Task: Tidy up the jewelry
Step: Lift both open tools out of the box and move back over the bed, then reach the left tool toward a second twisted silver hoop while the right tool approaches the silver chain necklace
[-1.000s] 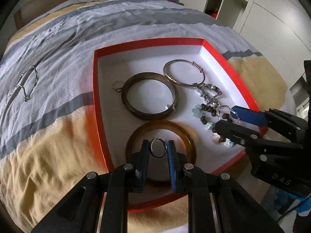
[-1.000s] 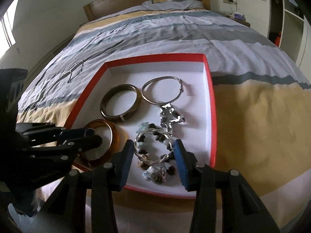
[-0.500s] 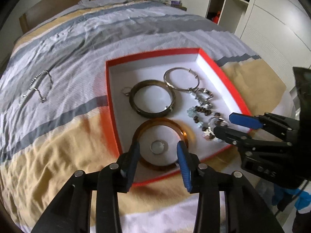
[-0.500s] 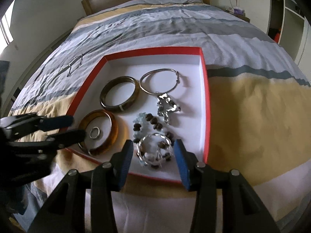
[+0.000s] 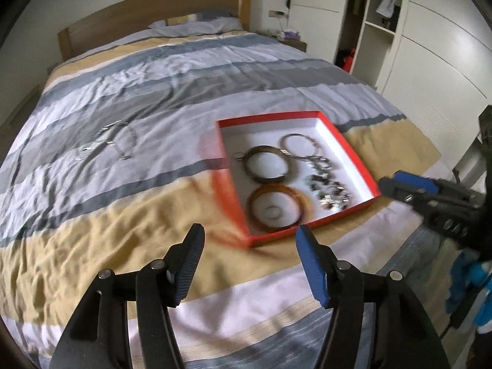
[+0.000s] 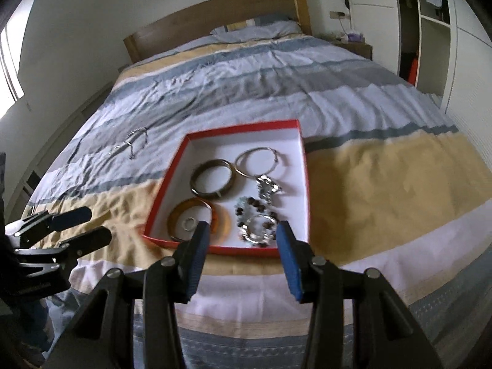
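Observation:
A red box (image 5: pixel 356 156) (image 6: pixel 303 141) with a white floor lies on the striped bedspread. In it lie an amber bangle (image 5: pixel 278 210) (image 6: pixel 221 220) with a small silver ring (image 5: pixel 272 212) (image 6: pixel 189 223) inside it, a dark bangle (image 5: pixel 266 167) (image 6: pixel 212 178), a thin silver bangle (image 5: pixel 298 141) (image 6: pixel 260 163) and beaded bracelets (image 5: pixel 329 189) (image 6: pixel 256 221). A silver chain (image 5: pixel 107 146) (image 6: pixel 129 146) lies on the bedspread left of the box. My left gripper (image 5: pixel 247 241) is open and empty, held back from the box's near-left corner. My right gripper (image 6: pixel 241 238) is open and empty over the box's near edge.
The bed has a wooden headboard (image 5: pixel 153 15) (image 6: pixel 215 18) and a pillow (image 5: pixel 196 24) at the far end. White wardrobes (image 5: pixel 430 46) (image 6: pixel 467 46) stand on the right. A nightstand (image 5: pixel 292 41) sits beside the bed.
The left gripper let go of the silver ring inside the amber bangle, opened wide and pulled back and up. The right gripper also drew back from the beaded bracelets.

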`<action>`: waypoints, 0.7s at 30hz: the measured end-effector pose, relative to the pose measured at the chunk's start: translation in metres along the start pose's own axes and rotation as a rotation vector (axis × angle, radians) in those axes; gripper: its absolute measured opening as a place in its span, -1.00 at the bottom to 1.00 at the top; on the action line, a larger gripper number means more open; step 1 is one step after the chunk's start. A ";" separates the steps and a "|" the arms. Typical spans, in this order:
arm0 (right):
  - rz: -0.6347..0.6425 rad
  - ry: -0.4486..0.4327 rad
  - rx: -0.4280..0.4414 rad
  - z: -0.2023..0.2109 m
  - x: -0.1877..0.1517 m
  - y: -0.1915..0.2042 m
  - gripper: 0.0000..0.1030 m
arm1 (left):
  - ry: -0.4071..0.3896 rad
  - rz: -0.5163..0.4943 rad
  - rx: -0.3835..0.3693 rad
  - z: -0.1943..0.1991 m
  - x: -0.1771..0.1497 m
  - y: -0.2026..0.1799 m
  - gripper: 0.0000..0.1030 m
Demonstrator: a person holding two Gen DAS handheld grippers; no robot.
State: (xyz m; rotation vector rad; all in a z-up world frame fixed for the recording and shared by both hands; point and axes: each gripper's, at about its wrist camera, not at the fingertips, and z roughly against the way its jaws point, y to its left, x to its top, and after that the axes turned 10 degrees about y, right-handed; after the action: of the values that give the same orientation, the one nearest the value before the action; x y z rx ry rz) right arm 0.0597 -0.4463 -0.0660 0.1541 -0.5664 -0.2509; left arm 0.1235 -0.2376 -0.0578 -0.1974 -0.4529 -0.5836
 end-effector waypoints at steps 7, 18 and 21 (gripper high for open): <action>0.083 -0.010 0.031 0.002 0.026 0.056 -0.16 | -0.021 0.110 0.042 0.008 -0.011 0.082 0.18; 0.260 0.084 0.098 -0.076 0.094 0.167 -0.05 | -0.010 0.233 0.114 -0.017 0.008 0.222 0.23; 0.307 0.113 0.113 -0.107 0.114 0.192 -0.04 | -0.009 0.272 0.127 -0.032 0.022 0.259 0.23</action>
State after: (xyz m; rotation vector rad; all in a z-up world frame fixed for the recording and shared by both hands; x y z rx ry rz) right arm 0.2476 -0.2858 -0.0560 0.1866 -0.4845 0.0876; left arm 0.2990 -0.0460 -0.0893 -0.1373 -0.4607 -0.2868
